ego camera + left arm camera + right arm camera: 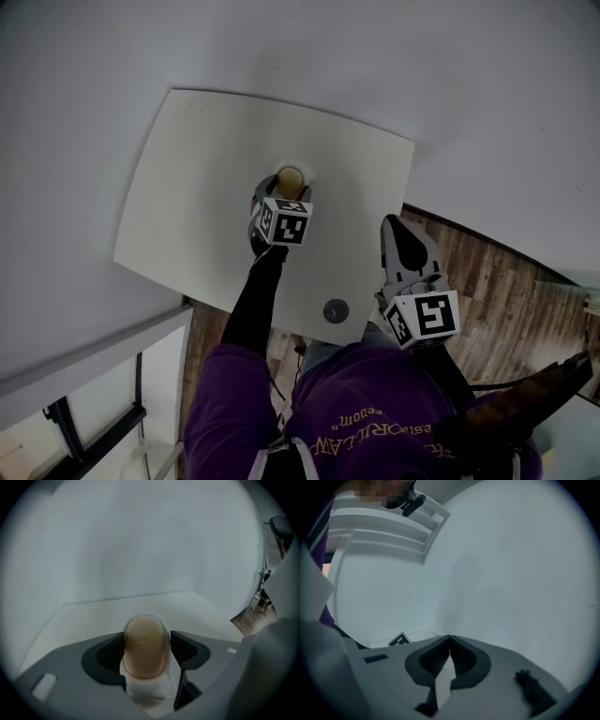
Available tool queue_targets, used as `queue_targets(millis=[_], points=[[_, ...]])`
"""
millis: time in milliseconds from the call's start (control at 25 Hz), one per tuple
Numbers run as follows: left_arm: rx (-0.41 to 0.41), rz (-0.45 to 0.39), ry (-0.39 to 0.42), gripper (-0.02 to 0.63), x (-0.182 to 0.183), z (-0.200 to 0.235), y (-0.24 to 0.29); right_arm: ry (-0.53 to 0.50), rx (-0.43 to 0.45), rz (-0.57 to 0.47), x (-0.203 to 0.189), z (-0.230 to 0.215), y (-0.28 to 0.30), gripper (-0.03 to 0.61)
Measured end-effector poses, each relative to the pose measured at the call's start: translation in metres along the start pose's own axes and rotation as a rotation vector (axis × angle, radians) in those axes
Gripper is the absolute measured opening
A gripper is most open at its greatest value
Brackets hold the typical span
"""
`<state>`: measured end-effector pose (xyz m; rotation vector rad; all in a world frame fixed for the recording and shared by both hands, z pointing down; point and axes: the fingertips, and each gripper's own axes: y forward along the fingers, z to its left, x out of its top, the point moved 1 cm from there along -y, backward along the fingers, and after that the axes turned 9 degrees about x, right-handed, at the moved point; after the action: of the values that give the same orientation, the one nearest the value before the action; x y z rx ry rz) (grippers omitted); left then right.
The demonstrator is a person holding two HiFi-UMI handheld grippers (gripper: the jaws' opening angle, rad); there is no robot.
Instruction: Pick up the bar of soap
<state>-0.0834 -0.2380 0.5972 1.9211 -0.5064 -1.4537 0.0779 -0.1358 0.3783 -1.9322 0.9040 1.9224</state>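
Closest to the person in the purple top (356, 422), the right gripper (396, 225) hangs off the counter's (187, 187) front corner, above the brown plank floor (487, 272). Its ribbed dark fingers (436, 660) are pressed tip to tip with nothing between them. It looks out of this job for now. A little further in, a small round grey fitting (335, 310) sits in the counter near its front edge. Beyond that, at the end of a black sleeve (258, 300), the left gripper (147, 634) is low over the middle of the smooth white counter. The bar of soap (144, 653) lies right between its fingers (110, 656). The bar is a tan, rounded oval with a dull, waxy face and a faint stamp. It seems to rest on a white dish or pad, though I cannot be sure which. Its long axis runs straight away from the gripper, so the fingers flank its narrow sides. They stand wide open. The left pad is at the soap's edge and a thin white strip shows beside the right pad, so nothing is clamped. I reckon closing squarely is all that is needed, though a slick rounded bar may squirt forward. Behind it all is a plain pale wall (375, 56).
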Motion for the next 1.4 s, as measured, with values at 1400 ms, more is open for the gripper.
queue_targets(millis=[1400], points=[[-0.006,-0.238,-0.069,0.267,0.036,0.011,-0.063,-0.028,0.036,-0.026,0.013,0.014,0.010,0.009]])
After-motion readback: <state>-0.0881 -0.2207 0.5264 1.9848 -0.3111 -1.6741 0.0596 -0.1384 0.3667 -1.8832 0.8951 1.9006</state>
